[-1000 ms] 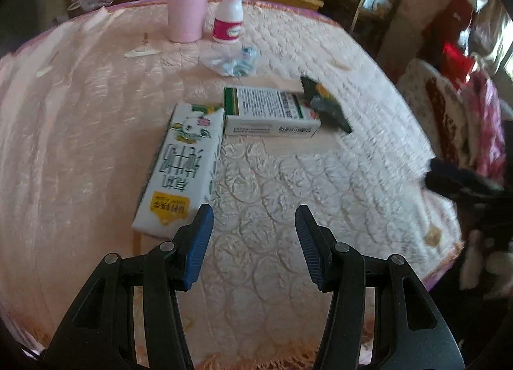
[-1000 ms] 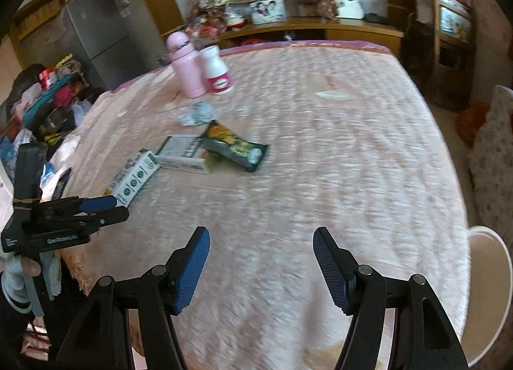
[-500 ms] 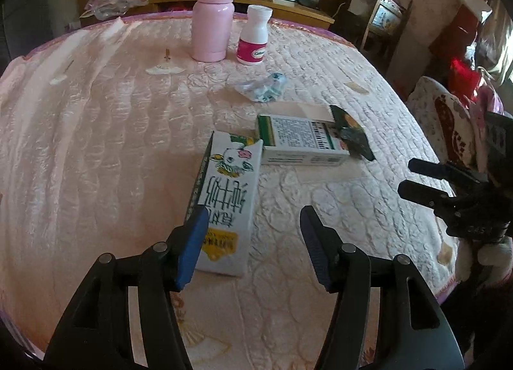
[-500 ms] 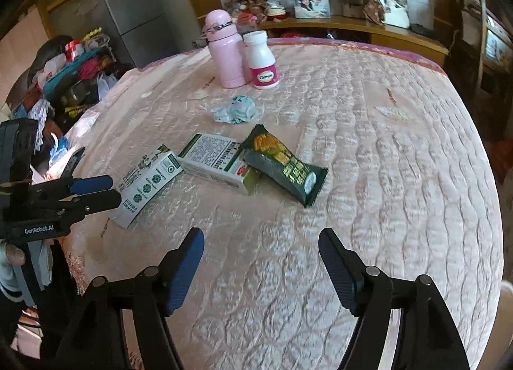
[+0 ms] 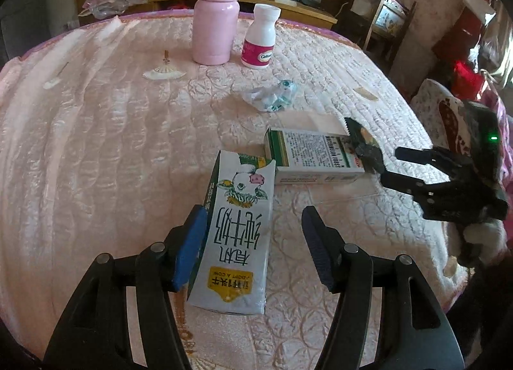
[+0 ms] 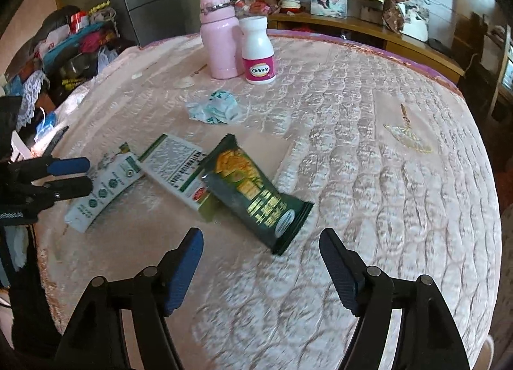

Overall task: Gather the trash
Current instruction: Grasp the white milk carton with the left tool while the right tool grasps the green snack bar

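Observation:
A flattened milk carton [image 5: 239, 228] with a cow picture lies on the pink quilted table [image 5: 96, 151]. My left gripper [image 5: 253, 248] is open, its jaws on either side of the carton's near end. Beyond lie a green-and-white box [image 5: 314, 158], a dark green snack wrapper [image 6: 256, 193] leaning on it, and a crumpled clear wrapper [image 5: 272, 97]. My right gripper [image 6: 261, 261] is open, just short of the snack wrapper. The carton [image 6: 102, 187] and box [image 6: 179, 171] also show in the right wrist view.
A pink flask [image 5: 216, 13] and a white Caltrate bottle [image 5: 261, 36] stand at the back of the table. A wooden shelf [image 5: 288, 7] with clutter runs behind. Chairs and bags crowd the right side. Piled clutter [image 6: 64, 46] sits left of the table.
My left gripper has moved forward until its open jaws straddle the milk carton. My right gripper has moved in toward the snack wrapper. Both stayed open.

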Motion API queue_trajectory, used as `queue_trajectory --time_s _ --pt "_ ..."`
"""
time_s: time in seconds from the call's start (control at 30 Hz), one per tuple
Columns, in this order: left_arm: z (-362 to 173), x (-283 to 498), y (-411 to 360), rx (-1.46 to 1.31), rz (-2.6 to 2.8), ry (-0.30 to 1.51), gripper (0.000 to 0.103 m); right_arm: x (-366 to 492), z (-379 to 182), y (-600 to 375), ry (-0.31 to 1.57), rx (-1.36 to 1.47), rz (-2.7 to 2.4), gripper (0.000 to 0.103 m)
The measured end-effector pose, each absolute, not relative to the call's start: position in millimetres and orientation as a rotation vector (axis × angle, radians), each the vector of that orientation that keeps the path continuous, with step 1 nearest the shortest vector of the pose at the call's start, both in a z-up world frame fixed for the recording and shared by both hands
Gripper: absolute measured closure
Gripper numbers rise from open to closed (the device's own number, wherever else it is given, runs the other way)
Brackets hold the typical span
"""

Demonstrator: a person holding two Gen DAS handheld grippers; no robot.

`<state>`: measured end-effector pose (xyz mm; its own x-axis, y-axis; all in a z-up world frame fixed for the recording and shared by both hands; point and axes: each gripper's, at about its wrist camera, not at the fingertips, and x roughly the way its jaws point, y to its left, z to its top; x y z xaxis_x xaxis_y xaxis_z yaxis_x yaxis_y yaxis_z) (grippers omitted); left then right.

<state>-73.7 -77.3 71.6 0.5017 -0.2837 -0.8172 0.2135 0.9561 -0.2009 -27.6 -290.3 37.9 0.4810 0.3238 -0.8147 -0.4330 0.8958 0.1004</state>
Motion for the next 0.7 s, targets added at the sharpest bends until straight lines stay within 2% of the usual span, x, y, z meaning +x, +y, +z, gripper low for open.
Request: queue_trajectory --time_s 0.53,0.6,0.63,0.67,0.7 --pt "54.9 -59.8 -84.7 0.008 -0.336 1.049 0.042 12.6 24.3 -272.6 0.971 -0.185 0.557 0.031" --pt "52.7 -58.1 -87.1 0.026 -0.339 1.046 0.043 11.8 25.4 -271.1 0.968 -0.176 0.562 0.043" --pt "51.1 -57.3 -88.4 0.032 -0.338 1.048 0.042 9.4 26.6 -270.9 0.971 -0.173 0.557 0.056" --pt "48.5 -56.0 -89.6 0.032 -0.332 1.053 0.042 7.3 27.8 -271.8 0.969 -0.164 0.558 0.063" --pt "46.7 -55.1 -89.9 0.030 -0.328 1.058 0.043 4.8 29.4 -273.8 0.965 -0.152 0.561 0.064"
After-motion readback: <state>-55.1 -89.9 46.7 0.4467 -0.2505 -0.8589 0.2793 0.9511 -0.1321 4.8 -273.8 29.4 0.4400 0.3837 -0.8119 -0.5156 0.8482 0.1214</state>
